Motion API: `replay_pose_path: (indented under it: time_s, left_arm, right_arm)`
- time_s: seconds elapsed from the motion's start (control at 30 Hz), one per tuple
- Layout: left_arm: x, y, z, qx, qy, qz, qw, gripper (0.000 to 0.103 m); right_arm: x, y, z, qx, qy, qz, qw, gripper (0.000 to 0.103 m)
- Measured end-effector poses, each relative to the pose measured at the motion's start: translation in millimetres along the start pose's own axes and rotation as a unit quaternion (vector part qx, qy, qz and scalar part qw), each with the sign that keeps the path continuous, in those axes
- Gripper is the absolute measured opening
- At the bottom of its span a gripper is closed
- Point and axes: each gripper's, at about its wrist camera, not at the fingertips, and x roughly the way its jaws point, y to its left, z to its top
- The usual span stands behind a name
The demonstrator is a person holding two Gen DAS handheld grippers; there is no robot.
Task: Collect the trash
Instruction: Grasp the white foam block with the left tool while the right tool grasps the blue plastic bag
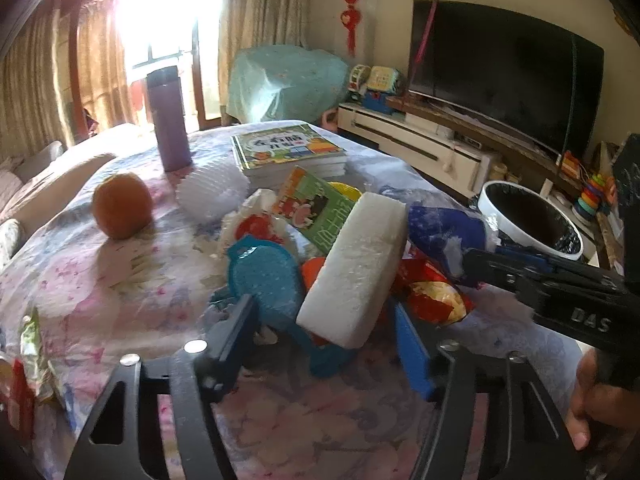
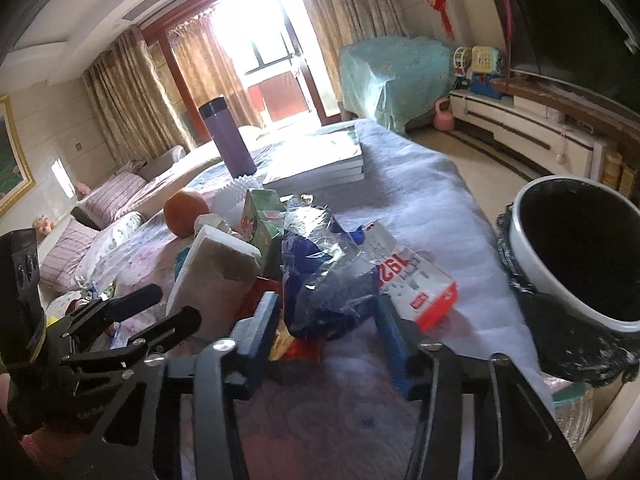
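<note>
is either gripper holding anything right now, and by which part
The left gripper straddles the near end of the white foam block, and the right gripper brackets the blue plastic bag. Whether the fingers actually clamp either cannot be told.

- "DAS" in pale letters on the black body of the right hand-held gripper [image 1: 476, 262], seen from the left wrist camera
- "192" printed big, upside down, on the white and red packet [image 2: 412, 280] lying on the tabletop
- the books [image 1: 290, 152] and the green booklet [image 1: 316, 208] have colourful cover lettering, too blurry to read
</note>
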Motion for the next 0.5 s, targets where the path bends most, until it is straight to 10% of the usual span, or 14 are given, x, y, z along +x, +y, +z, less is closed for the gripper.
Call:
replay_pose_path:
  time_s: [0.1,0.5]
  left_arm:
    - [5.6,0.0,0.5,-0.002,0.012,-0.019,0.9997,0.036]
    - [-6.8,-7.1,4.9,0.012,-0.013,-0.041,0.9990,0.032]
  right_arm:
    - [5.2,-0.7,-0.3,0.004,0.008,0.013,1.000,0.028]
    - [-12.4,-1.2,-1.0,0.001,-0.008,0.017,1.000,0.018]
